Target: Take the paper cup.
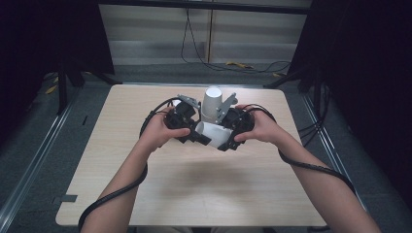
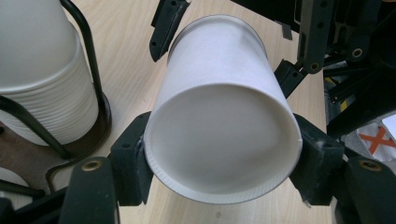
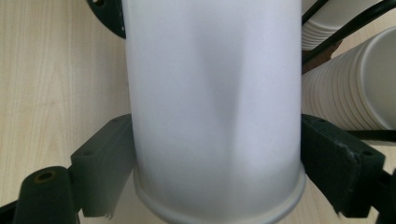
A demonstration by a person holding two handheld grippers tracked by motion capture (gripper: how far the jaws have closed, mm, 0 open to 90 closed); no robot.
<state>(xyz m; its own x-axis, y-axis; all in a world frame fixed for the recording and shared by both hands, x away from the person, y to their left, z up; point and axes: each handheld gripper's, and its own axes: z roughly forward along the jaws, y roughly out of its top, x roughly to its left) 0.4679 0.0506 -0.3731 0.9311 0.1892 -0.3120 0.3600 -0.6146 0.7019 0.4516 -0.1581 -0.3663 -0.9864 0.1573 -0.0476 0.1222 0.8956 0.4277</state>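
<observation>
White paper cup (image 2: 219,116) held on its side above wooden worktop (image 1: 145,194), just before cup stack (image 1: 212,104). Left tongs (image 2: 219,154) clamp cup at rim. Right tongs (image 3: 215,158) flank cup wall, spread wide; contact unclear. Step judged: handover between tongs. Next: one grip alone carries cup.

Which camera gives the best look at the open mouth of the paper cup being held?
The left gripper view: the paper cup faces the camera, rim and inside fully visible. The right gripper view shows the cup side-on, wall and rolled rim. The high view shows it small between both grippers.
</observation>
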